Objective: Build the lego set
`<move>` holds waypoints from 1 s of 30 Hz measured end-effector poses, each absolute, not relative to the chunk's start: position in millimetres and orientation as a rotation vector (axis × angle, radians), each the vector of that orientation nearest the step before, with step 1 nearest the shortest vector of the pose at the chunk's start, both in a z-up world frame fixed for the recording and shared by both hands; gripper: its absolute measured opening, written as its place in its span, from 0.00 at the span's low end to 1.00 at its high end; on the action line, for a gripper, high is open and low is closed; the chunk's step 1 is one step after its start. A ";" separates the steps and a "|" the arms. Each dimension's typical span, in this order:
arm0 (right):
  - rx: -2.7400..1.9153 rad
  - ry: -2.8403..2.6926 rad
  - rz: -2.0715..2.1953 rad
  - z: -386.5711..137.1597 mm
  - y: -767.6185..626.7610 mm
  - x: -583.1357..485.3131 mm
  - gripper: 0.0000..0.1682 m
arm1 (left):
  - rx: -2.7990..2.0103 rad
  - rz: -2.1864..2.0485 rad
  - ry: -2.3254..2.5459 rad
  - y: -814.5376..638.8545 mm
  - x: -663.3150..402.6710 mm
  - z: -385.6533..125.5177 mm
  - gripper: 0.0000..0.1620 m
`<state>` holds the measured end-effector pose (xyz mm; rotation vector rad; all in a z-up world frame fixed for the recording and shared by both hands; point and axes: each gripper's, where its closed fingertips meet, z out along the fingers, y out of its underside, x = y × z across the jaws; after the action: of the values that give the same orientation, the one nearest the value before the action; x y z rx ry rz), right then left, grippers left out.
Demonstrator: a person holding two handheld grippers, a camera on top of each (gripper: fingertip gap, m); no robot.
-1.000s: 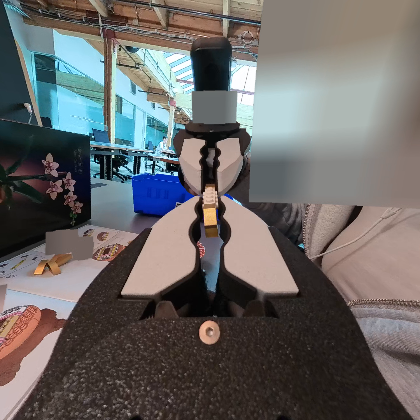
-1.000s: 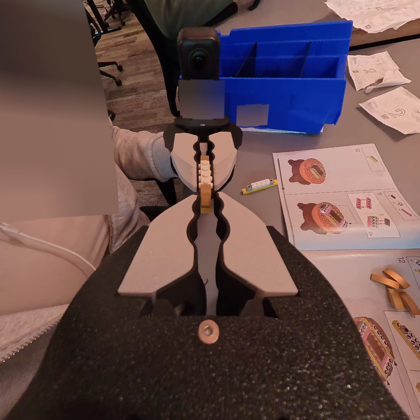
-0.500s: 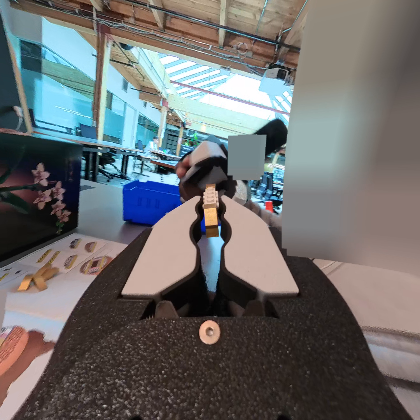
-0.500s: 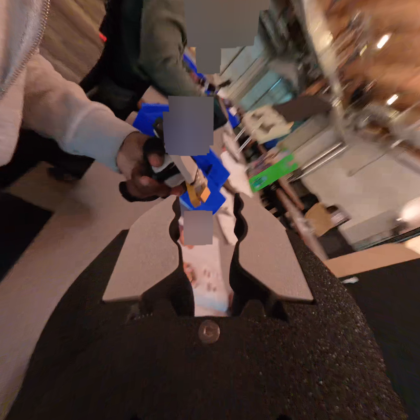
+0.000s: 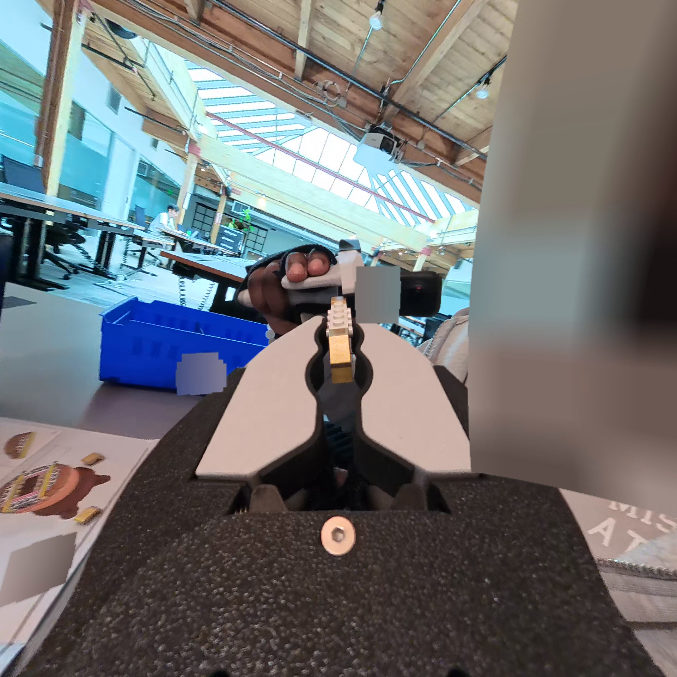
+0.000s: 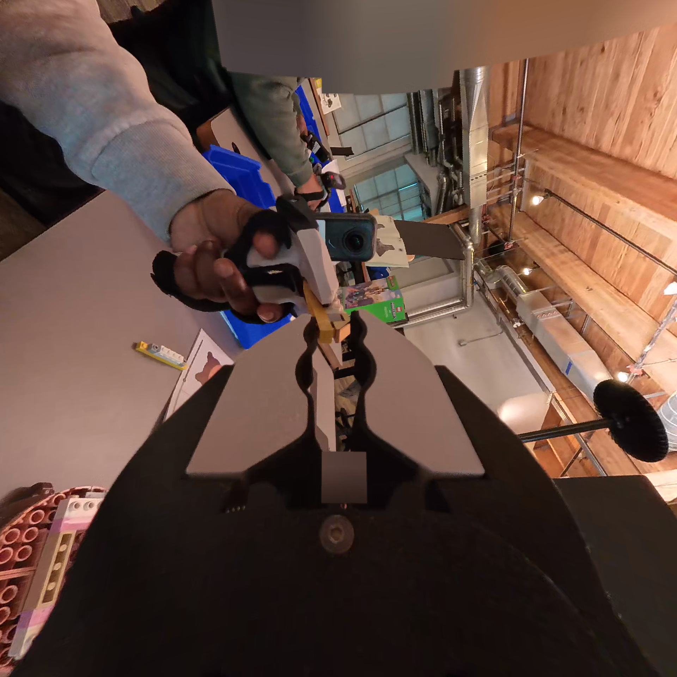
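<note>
Grey tabletop spreads far left in the right wrist view, bearing a blue bin and printed instruction sheets; a partly built pink and brown model sits near left; a spare yellow and white strip lies alone on the table. Left gripper is clamped on a gold and white brick strip, its long axis running straight out along the fingers, studded end far. Right gripper stands with its jaws parted, empty, rolled sideways; the strip's gold end sits just ahead of its tips, at the gap's mouth, so I judge a regrip simply needs that claw to advance and close.
</note>
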<state>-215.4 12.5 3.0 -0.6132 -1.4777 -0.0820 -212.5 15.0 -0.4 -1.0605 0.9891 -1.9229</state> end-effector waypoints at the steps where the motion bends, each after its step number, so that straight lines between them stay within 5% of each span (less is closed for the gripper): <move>1: -0.621 -1.480 -0.078 2.4 12.8 -214.9 0.10 | -1.066 -1.924 0.991 15.4 -212.1 -0.8 0.07; 15: -0.645 -1.450 0.066 10.5 12.4 -213.7 0.10 | -1.103 -2.014 0.963 16.0 -209.7 5.9 0.07; 19: -0.625 -1.397 0.104 18.8 9.1 -212.4 0.17 | -1.086 -2.006 0.996 13.0 -210.6 8.0 0.07; 30: -0.883 -1.376 0.101 -18.7 53.4 -193.2 0.11 | -1.238 -1.689 0.956 62.4 -215.5 -31.2 0.07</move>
<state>-193.2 53.4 -18.7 -0.8827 -1.3759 0.1010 -215.5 62.4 -31.2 -1.2376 0.9561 -1.6894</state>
